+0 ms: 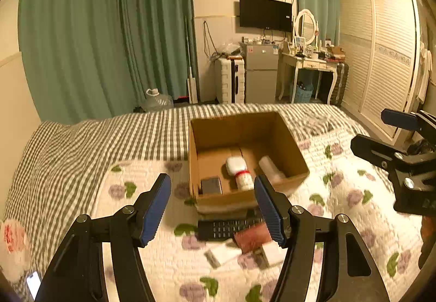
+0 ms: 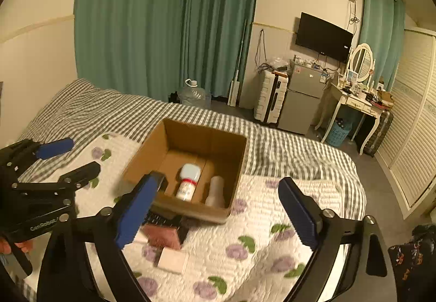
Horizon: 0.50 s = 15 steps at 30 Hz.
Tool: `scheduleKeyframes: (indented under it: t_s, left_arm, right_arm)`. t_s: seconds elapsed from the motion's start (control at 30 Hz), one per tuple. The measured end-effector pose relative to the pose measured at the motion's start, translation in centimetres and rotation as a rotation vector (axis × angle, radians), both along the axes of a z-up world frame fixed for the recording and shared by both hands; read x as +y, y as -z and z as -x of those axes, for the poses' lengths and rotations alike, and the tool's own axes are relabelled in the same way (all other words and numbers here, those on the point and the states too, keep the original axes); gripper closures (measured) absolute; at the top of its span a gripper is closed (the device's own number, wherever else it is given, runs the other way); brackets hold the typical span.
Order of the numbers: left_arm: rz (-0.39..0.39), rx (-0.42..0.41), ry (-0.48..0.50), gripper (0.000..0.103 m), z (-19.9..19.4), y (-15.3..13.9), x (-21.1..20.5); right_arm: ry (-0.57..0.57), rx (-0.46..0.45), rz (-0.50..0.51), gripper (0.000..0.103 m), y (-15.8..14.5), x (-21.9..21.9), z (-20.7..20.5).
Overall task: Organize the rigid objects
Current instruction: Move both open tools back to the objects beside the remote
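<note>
An open cardboard box (image 1: 288, 138) (image 2: 152, 154) sits on the bed. Inside lie a white bottle with a red band (image 1: 239, 171) (image 2: 188, 182), a translucent cup (image 1: 269, 168) (image 2: 216, 190) and a dark flat item (image 1: 211, 185). In front of the box lie a black remote (image 1: 226, 228), a pink-red box (image 1: 252, 238) (image 2: 163, 238) and a small white box (image 2: 173, 261). My left gripper (image 1: 214, 209) (image 2: 68, 157) is open and empty, just before the box. My right gripper (image 2: 218, 214) (image 1: 381, 130) is open and empty above the loose items.
The bed has a floral quilt (image 2: 259, 233) over a grey checked sheet (image 1: 81, 143). A phone (image 1: 34, 284) lies at the bed's near left. A fridge (image 1: 260, 72), suitcase (image 1: 230, 81), dressing table (image 1: 308, 67) and wardrobe (image 1: 387, 56) stand beyond.
</note>
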<state>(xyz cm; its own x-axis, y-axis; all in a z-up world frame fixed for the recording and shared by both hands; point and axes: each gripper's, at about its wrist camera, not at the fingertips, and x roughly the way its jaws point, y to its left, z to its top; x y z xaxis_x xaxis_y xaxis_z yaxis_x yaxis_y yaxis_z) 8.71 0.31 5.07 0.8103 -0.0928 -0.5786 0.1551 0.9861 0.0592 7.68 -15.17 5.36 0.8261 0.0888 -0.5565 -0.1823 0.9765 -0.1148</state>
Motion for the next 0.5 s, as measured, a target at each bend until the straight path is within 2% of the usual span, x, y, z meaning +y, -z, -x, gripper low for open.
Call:
scheduleKeyframes:
  t_s: [0.1,0.23,0.4,0.5]
  left_arm:
    - [-0.007,0.01,-0.015,0.037,0.9,1.9,0.3]
    - [0.024,0.055,-0.036,0.037,0.9,5.8,1.2]
    - [0.001,0.161,-0.09,0.037,-0.6,11.6,2.5]
    - [0.005,0.202,-0.096,0.037,-1.0,13.5,3.1]
  right_arm:
    - [0.007,0.038,-0.017,0.01,2.9,0.5,0.8]
    - [-0.007,0.133,-0.036,0.01,8.9,1.1,0.1]
    - [-0.039,0.269,-0.025,0.011,16.2,2.9,-2.2]
    - [-0.045,0.334,0.0,0.011,19.6,3.7,-3.3]
